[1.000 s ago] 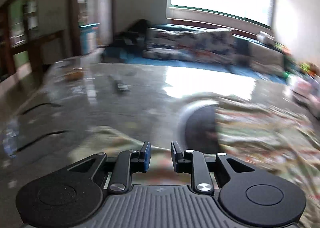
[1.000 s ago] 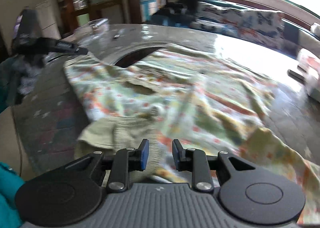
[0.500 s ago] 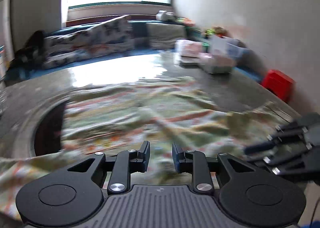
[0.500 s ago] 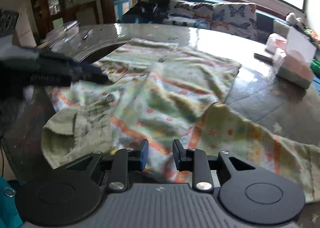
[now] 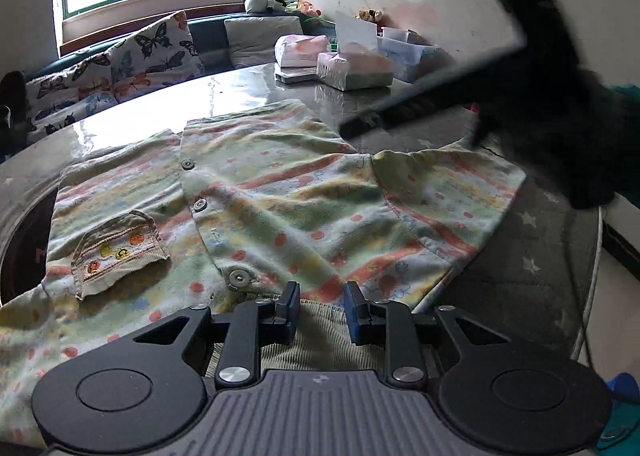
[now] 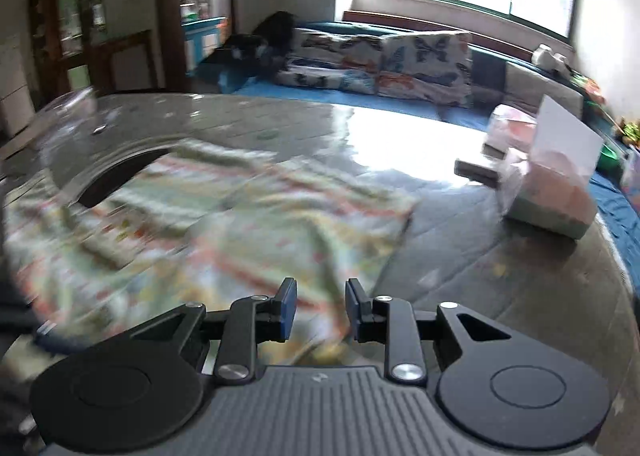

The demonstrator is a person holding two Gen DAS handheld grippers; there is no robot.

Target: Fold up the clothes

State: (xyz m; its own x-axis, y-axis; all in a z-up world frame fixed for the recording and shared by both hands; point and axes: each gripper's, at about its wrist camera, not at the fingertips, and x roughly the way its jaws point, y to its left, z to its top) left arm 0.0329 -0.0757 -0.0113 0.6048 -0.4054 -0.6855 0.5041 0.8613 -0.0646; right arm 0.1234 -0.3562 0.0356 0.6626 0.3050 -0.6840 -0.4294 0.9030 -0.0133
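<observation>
A small buttoned shirt [image 5: 300, 192] in pale green with orange stripes and dots lies spread front-up on the grey table [image 5: 532, 264]. It has a corduroy pocket [image 5: 120, 252] on its left side. My left gripper [image 5: 322, 310] hovers at the near edge over the corduroy collar [image 5: 320, 322], jaws apart, gripping nothing. In its view my right gripper [image 5: 460, 88] is a dark blur above the shirt's far right. In the right wrist view the right gripper [image 6: 320, 310] stands open over the blurred shirt [image 6: 260, 224] near its right edge.
Wrapped tissue packs [image 5: 352, 68] and boxes stand at the table's far right, also tissue packs [image 6: 548, 196]. A dark round opening [image 6: 116, 172] in the table lies partly under the shirt's left side. A butterfly-print sofa [image 6: 380, 60] sits behind, below the window.
The left gripper swung right and dropped to the shirt's collar edge. The right gripper moved across the shirt toward its right side, and the left gripper left its view. Both jaws kept their gap.
</observation>
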